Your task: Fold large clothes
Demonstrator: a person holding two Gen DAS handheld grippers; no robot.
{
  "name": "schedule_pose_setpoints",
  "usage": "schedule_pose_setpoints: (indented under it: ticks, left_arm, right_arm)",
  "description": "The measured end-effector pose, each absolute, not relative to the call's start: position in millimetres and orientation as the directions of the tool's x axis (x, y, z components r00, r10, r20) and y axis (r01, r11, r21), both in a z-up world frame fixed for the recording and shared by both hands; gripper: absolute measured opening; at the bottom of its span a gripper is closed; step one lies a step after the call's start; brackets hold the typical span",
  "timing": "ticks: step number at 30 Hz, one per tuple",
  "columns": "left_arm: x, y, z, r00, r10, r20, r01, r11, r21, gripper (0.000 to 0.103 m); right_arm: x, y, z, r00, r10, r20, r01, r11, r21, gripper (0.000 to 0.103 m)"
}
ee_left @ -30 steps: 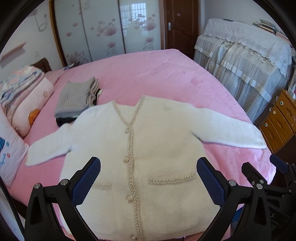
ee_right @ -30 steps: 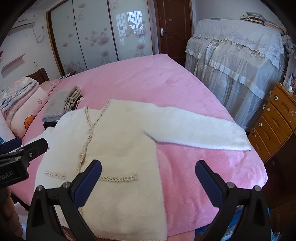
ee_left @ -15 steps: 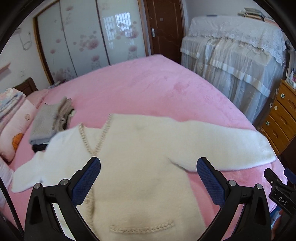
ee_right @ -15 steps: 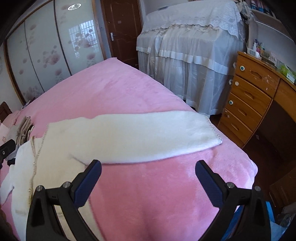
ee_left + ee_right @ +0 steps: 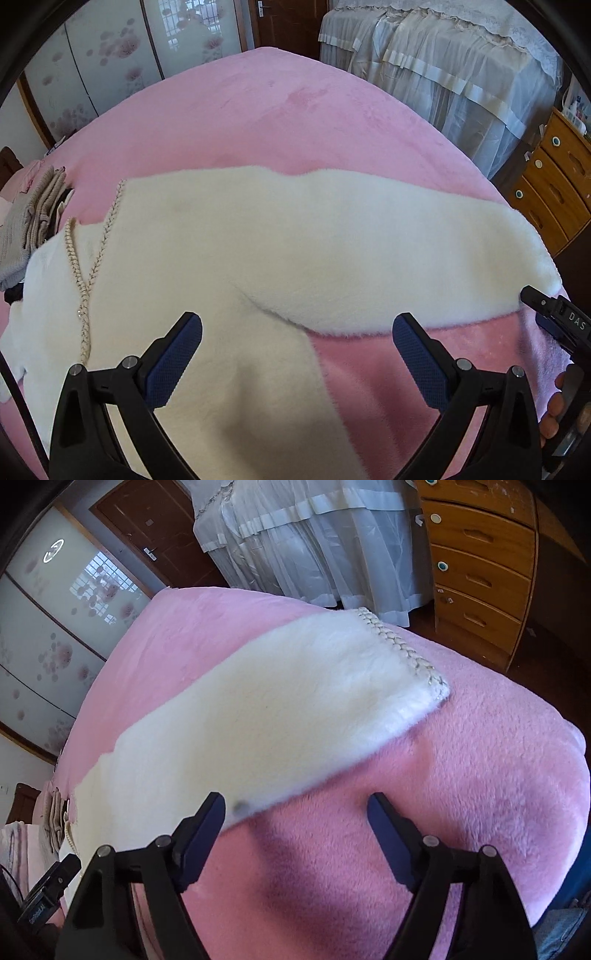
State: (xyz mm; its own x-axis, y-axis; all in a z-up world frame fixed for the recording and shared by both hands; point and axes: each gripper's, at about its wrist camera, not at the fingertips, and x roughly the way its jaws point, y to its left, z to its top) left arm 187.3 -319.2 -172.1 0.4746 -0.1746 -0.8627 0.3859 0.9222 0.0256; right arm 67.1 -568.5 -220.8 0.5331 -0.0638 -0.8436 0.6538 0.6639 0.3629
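A white fluffy cardigan [image 5: 229, 266] with braided trim lies flat on the pink bed [image 5: 280, 110], its sleeve [image 5: 424, 258] stretched out to the right. My left gripper [image 5: 297, 354] hangs open above the armpit, where sleeve meets body, with nothing between its fingers. In the right wrist view the sleeve [image 5: 258, 720] runs up to its braided cuff [image 5: 402, 650]. My right gripper [image 5: 295, 834] hovers over the sleeve's lower edge and the pink cover; its jaws are closing, with no cloth pinched between them. The right gripper's body [image 5: 554, 317] shows at the left view's right edge.
A pile of folded grey and beige clothes [image 5: 33, 218] sits on the bed at the far left. A wooden chest of drawers [image 5: 480, 554] and a white lace-covered piece of furniture [image 5: 443, 66] stand beyond the bed's right side. Sliding wardrobe doors [image 5: 110, 55] stand behind.
Both grippers have dropped lower and shifted right along the cardigan, from its buttoned front toward the right sleeve. The right gripper has rolled and its fingers stand closer together than before.
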Motion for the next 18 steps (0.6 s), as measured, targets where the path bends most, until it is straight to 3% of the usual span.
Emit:
schedule_pose_setpoints:
  ticks: [1, 4, 6, 9, 13, 18]
  left_arm:
    - [189.8, -320.1, -172.9, 0.467, -0.180, -0.866, 0.393, 0.919, 0.021, 0.103]
    - [188.6, -322.5, -168.9, 0.481, -0.189, -0.856, 0.406, 0.914, 0.026, 0.103]
    - [186.1, -316.1, -162.7, 0.486, -0.207, -0.849, 0.413, 0.911, 0.015, 0.103]
    - [181.7, -296.0, -150.5, 0.502, -0.220, -0.837, 0.394, 0.919, -0.006, 0.103]
    - [180.8, -248.8, -137.5, 0.538, -0.168, -0.826, 0.325, 0.945, 0.020, 0.103]
    - [177.7, -173.3, -123.1, 0.599, -0.082, -0.796, 0.222, 0.973, 0.067, 0.103]
  right_arm:
    - [71.4, -570.4, -220.6, 0.528, -0.076, -0.846, 0.657, 0.668, 0.350, 0.073]
    - [84.0, -575.4, -217.9, 0.519, -0.103, -0.849, 0.670, 0.666, 0.328, 0.054]
    - [92.7, -579.3, -216.0, 0.498, -0.124, -0.858, 0.695, 0.649, 0.310, 0.031]
    - [101.1, -574.9, -200.0, 0.503, -0.177, -0.846, 0.700, 0.658, 0.278, 0.012]
    - [113.3, -534.5, -151.6, 0.610, -0.207, -0.765, 0.595, 0.758, 0.269, 0.009]
    - [149.5, -442.0, -92.7, 0.738, -0.076, -0.671, 0.366, 0.880, 0.303, 0.009]
